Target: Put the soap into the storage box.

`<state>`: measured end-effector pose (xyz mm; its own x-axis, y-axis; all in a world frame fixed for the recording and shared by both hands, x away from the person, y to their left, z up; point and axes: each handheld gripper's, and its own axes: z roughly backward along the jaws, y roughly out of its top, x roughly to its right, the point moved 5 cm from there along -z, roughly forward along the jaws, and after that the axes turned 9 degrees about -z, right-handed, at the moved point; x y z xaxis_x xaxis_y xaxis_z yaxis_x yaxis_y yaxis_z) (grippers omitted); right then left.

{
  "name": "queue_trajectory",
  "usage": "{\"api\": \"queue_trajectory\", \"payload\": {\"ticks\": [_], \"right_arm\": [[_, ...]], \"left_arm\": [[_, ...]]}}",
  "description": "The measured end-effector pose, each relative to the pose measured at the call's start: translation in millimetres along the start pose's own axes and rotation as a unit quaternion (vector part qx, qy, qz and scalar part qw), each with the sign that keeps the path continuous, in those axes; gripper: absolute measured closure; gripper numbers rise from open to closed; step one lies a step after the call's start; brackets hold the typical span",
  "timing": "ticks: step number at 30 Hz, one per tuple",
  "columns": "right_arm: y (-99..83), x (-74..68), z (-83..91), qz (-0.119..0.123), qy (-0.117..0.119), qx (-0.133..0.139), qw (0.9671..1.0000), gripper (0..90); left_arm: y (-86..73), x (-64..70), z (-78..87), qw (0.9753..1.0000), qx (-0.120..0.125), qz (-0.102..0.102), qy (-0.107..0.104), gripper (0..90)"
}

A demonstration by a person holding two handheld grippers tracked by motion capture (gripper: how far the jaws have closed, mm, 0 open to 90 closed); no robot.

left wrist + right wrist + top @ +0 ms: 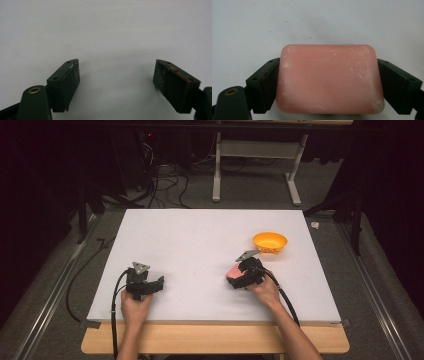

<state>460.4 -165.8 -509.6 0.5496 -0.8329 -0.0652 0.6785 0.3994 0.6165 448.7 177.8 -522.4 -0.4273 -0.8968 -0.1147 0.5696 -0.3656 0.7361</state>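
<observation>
Pink soap bar (329,78) sits btwn right gripper (329,82) jaws, clamped both sides; left gripper (116,80) jaws apart.

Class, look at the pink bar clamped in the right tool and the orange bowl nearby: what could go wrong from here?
1. The pink bar is held only at its two rounded ends by the right tool; its smooth surface may let it slip out on lifting.
2. The orange bowl is small and looks light, so a bar set down off-centre might tip or push it.
3. The left tool hangs open, far from the bowl, and cannot steady it.
</observation>
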Motion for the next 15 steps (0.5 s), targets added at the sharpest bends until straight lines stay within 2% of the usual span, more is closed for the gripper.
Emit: {"api": "queue_trajectory", "payload": {"ticks": [6,7,15], "right_arm": [[0.2,0.9,2.0,-0.007,0.006,0.004,0.9999,13.7],[0.7,1.3,3.5,-0.015,0.009,0.007,0.9998,13.7],[1.7,2.9,11.8,-0.019,0.013,0.017,0.9996,13.7]], "left_arm": [[0.0,0.0,0.0,1.0000,0.000,0.000,0.000,21.6],[0.0,0.0,0.1,1.0000,-0.001,0.000,0.000,21.7],[0.0,0.1,0.1,1.0000,0.000,0.000,0.000,21.7]]}}
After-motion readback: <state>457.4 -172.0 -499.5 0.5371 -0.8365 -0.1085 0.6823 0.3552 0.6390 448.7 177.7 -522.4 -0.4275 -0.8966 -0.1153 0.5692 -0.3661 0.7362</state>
